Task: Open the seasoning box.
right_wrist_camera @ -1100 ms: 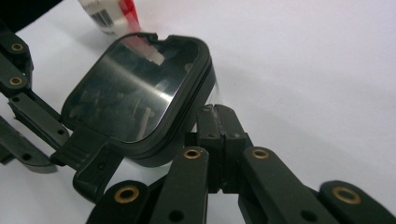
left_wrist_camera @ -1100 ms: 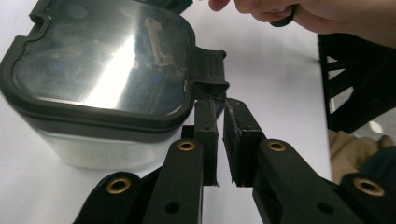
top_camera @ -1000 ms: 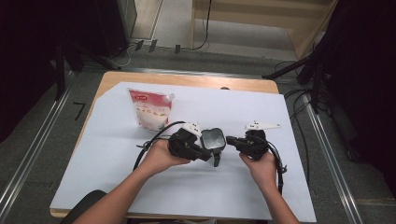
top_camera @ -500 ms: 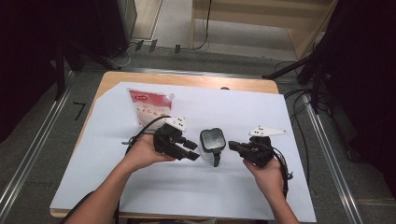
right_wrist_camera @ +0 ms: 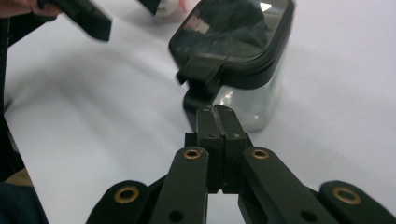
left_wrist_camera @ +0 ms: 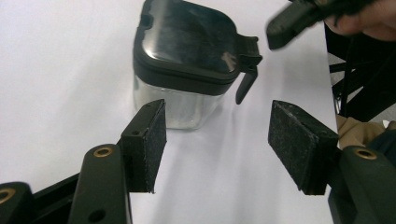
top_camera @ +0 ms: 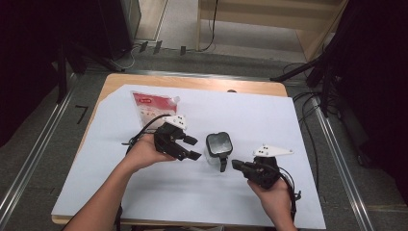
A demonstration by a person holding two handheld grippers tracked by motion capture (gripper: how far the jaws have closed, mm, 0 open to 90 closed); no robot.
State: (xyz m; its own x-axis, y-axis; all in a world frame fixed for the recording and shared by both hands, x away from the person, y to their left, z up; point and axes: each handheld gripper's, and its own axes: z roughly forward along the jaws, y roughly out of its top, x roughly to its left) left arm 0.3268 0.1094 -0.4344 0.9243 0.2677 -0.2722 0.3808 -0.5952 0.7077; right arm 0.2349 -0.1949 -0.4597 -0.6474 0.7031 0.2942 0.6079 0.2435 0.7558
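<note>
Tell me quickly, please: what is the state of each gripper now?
Left gripper: open, jaws have just been opening, nothing between them; the jar stands ahead, untouched.
Right gripper: shut, holding nothing, tips close to the jar's latch.

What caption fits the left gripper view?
Open left gripper, jaws just opened, faces a lidded clear jar on white paper.

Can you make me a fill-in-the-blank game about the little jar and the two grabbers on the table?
1. The jar has a lid coloured ____.
2. The left gripper has its fingers ____, with nothing between them.
3. The right gripper has its fingers ____.
4. The jar stands on a big sheet coloured ____.

Missing words: black; open; shut; white
</note>
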